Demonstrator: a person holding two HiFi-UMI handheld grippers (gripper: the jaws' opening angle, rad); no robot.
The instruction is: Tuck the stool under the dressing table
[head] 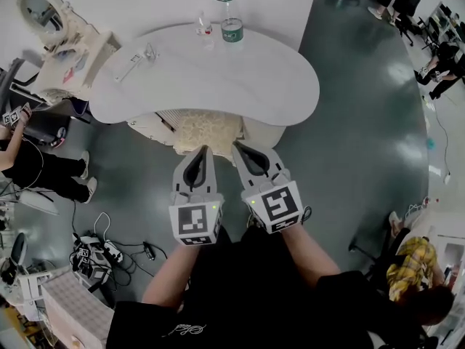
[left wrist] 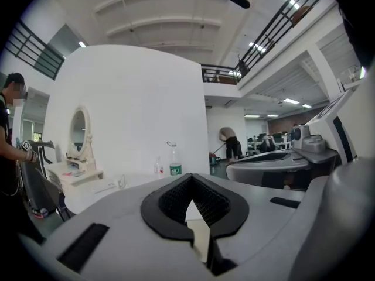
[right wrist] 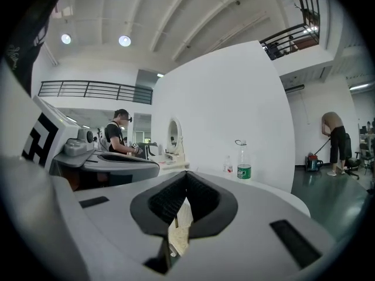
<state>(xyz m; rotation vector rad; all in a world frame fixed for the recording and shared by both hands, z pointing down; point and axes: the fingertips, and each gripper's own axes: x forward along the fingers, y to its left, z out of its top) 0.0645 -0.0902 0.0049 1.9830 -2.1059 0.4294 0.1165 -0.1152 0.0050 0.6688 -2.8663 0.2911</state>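
- In the head view, the stool (head: 205, 131), with its cream, fuzzy seat, sits between the supports of the dressing table (head: 247, 86). Its far part is under the white top and its near edge still shows. We judge it mostly tucked, with perhaps a last nudge left.
- In the same view, the left gripper (head: 203, 153) and right gripper (head: 238, 150) lie side by side with their noses just at the seat's near edge. We cannot tell whether they touch it. Both claws are closed on nothing. We read that as a pushing pose: two blunt closed noses on either side of the seat's middle would drive it straight instead of swinging it.
- A water bottle (head: 231, 22) and a small bottle (head: 204, 26) stand at the far rim of the tabletop, and an oval mirror (head: 40, 9) stands at the left end. A hard bump of the stool against the frame could rock them.
- In the left gripper view, the jaws are pressed together with no object between them. The gripper points only a little downward, so we look over the tabletop (left wrist: 88, 195) towards the bottle (left wrist: 174, 164).
- In the right gripper view, the jaws are likewise closed and empty. Through the slit below the pads we see a ribbed white panel and a patch of cream seat (right wrist: 177, 236), so this nose is close to the stool. The tabletop (right wrist: 281, 199) curves away to the right.
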